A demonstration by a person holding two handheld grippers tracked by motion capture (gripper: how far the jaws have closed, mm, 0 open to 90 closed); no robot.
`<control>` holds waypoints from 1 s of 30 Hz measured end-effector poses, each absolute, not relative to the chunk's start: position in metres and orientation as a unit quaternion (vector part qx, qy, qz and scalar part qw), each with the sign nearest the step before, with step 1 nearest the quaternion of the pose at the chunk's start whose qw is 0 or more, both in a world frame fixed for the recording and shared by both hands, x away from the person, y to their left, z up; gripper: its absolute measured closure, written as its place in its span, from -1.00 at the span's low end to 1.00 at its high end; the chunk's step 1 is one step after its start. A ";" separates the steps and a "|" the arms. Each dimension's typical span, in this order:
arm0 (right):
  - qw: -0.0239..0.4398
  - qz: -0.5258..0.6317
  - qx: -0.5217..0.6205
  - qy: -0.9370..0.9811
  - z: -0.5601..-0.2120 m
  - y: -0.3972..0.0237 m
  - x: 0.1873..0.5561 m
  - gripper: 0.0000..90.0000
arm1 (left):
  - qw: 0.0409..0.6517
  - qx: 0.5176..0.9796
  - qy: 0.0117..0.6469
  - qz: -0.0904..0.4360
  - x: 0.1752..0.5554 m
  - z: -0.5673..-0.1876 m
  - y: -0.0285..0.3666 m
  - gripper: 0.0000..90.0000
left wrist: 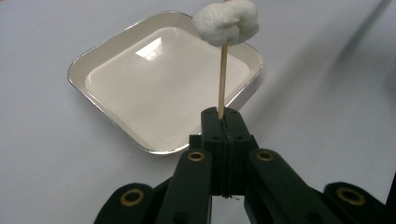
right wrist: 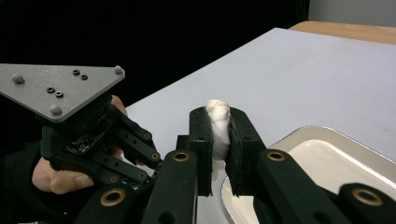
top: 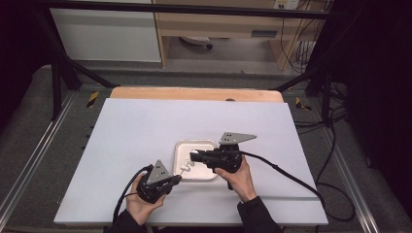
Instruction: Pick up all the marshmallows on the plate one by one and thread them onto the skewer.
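High view: the left gripper (top: 180, 177) sits at about seven o'clock from the white tray (top: 180, 148), the right gripper (top: 193, 157) at about three o'clock, its jaws reaching over the tray's near half. Between them is a small white lump, the marshmallow (top: 185, 167), though at this size I cannot make out the stick. Working over the tray probably means anything dropped lands in it rather than on the desk (top: 136, 131).

Left gripper view: the jaws are pressed fully together on the foot of a thin wooden skewer (left wrist: 222, 79), which stands straight up toward twelve o'clock with the marshmallow (left wrist: 227, 21) on its upper part. Holding it low leaves the shaft free for sliding pieces along. The tray (left wrist: 93, 65) lies beyond, at ten o'clock.

Right gripper view: the jaws stand narrow, pinching the marshmallow (right wrist: 218, 122) from both sides, likely to push it along the skewer. The left gripper (right wrist: 154, 173) steadies from nine o'clock, with the tray (right wrist: 327, 135) at four o'clock.
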State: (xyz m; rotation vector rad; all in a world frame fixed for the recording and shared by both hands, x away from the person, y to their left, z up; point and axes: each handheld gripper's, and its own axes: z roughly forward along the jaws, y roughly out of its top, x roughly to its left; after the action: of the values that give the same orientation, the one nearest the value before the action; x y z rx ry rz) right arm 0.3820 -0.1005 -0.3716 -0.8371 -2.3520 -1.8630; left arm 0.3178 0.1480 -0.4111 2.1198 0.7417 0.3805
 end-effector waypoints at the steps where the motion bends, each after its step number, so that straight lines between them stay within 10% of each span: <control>1: 0.014 -0.598 -0.268 -0.755 -0.372 -0.100 0.382 0.82 | 0.419 0.845 0.296 0.153 0.318 -0.411 0.148 0.99; 30: 0.022 -0.609 -0.267 -0.746 -0.377 -0.101 0.380 0.83 | 0.421 0.844 0.294 0.153 0.317 -0.410 0.148 0.99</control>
State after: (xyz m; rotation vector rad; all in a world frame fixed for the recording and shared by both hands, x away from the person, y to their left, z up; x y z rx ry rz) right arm 0.3801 -0.1006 -0.3770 -0.8255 -2.3117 -1.8879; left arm 0.3168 0.1477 -0.4099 2.1156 0.7358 0.3843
